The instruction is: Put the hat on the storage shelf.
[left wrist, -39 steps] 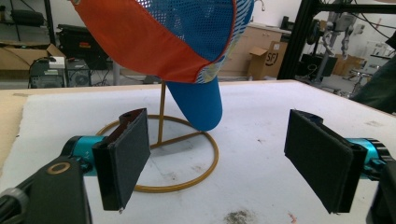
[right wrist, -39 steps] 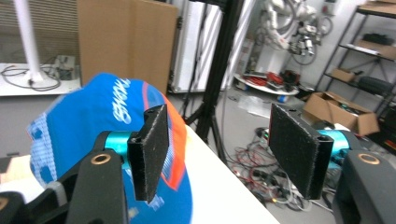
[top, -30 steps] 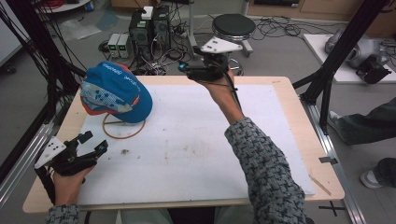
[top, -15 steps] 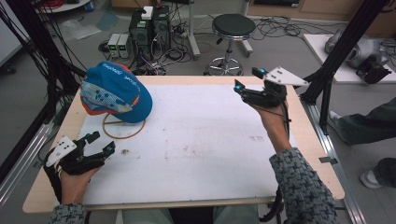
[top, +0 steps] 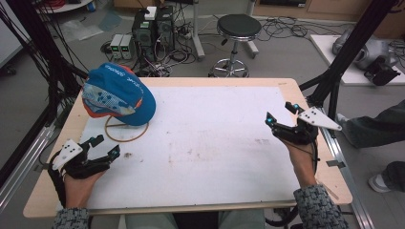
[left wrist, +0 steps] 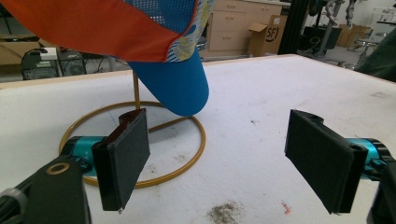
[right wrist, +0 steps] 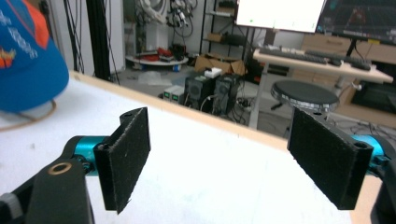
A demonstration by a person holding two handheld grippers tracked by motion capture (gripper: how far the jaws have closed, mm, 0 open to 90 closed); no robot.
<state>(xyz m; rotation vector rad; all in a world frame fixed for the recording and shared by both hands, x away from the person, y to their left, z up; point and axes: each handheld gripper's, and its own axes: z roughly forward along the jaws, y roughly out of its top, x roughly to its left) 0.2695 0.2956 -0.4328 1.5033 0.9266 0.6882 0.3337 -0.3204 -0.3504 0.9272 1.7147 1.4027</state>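
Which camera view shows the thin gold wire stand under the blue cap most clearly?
The left gripper view: the gold wire stand shows its ring base and upright post under the blue cap. The high view shows part of the ring; the right gripper view, a blurred arc.

Black stool (top: 239, 26) beyond the table (top: 200, 82)

Blue cap, gold stand, white worktop

My fingers (left wrist: 123, 158) are black with teal fittings; the cap (top: 119, 98) is blue with orange lining and a pale patterned band, on a gold wire stand (left wrist: 140, 149) over my white, wood-edged worktop (top: 215, 143).
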